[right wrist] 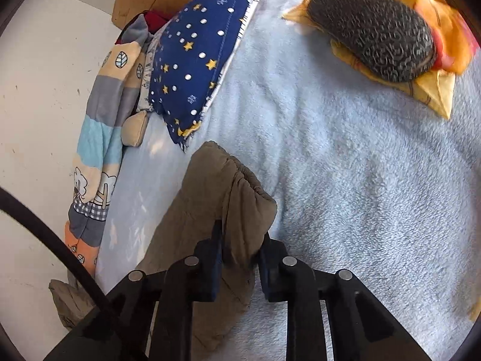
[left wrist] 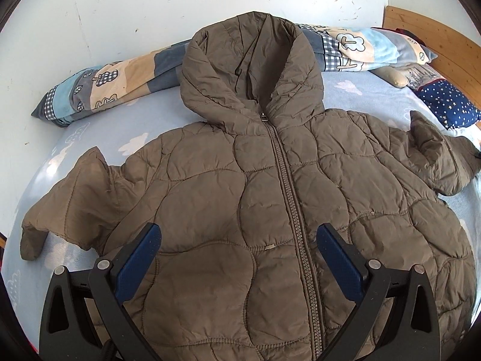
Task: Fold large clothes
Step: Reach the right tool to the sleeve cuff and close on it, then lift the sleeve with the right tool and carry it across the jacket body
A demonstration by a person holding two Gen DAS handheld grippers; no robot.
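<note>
Jacket (left wrist: 240,198) – unbranded, sleeve (right wrist: 228,198) in right tool (right wrist: 240,249)

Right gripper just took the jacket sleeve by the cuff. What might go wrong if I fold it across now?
1. The right gripper pinches only a fold of the sleeve near its cuff; the slick quilted fabric may slip out mid-swing.
2. The left gripper hovers open over the jacket, pinning nothing, so the body could drag along.
3. The star pillow lies close beside the cuff and might snag.
</note>
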